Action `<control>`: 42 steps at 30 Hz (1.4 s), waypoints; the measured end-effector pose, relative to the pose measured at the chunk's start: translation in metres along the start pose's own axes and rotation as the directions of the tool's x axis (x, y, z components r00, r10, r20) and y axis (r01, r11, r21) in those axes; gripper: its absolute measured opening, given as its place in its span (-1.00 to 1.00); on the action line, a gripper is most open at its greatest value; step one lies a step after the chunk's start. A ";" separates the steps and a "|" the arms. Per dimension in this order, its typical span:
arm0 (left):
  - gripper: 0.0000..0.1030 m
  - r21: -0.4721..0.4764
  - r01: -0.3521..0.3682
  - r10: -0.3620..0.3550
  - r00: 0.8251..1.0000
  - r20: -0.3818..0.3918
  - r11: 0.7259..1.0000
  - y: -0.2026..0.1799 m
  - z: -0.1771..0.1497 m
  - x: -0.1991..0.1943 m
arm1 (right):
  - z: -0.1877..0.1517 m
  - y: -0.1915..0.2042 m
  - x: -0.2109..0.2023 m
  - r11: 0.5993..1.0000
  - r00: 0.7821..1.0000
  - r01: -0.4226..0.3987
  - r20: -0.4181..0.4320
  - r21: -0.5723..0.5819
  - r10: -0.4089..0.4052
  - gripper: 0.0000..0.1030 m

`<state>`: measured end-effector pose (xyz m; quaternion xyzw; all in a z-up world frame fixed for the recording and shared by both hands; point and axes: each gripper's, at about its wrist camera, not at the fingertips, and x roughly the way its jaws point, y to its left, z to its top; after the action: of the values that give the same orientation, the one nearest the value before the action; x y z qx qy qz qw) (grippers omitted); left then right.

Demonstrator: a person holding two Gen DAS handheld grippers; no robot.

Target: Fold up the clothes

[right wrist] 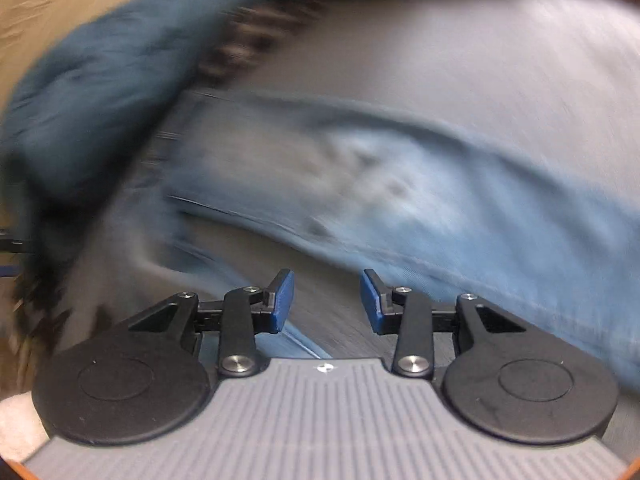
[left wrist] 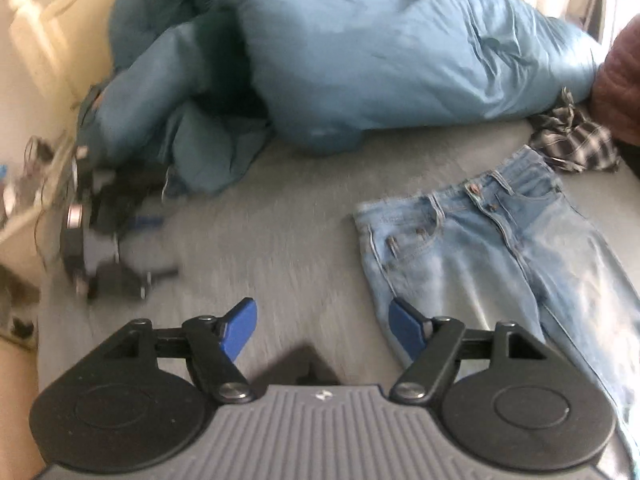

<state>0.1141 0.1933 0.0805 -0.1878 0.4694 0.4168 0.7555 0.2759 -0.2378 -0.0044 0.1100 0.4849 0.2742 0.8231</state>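
The right wrist view is smeared throughout: the jeans (right wrist: 420, 184) read only as pale blue streaks, their stitching lost. In the left wrist view the jeans' legs run off the picture's right edge. Dark hardware (left wrist: 100, 240) near the bed's (left wrist: 280, 220) left edge is too blurred to identify.

A pair of jeans (left wrist: 492, 248) is spread flat on the bed (left wrist: 280, 216), toward its right side, with the waistband pointing to the far edge. A crumpled checked shirt (left wrist: 572, 144) is found just beyond the waistband, near the far right corner. A bunched duvet (left wrist: 360, 52) is heaped along the far edge, behind both. A piece of equipment (left wrist: 96, 236), too blurred to identify, is seen at the left edge, well apart from the jeans.
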 end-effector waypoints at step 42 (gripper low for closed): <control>-0.45 0.125 0.719 -0.625 0.665 -0.409 0.684 -0.065 -0.104 0.155 | -0.200 0.030 -0.108 0.303 0.770 0.189 0.051 0.934 -0.636 0.01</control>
<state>0.1420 0.1556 -0.1111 -0.3097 0.5390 -0.0026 0.7833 0.0533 -0.2897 -0.0124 0.4497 0.3769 -0.2837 0.7584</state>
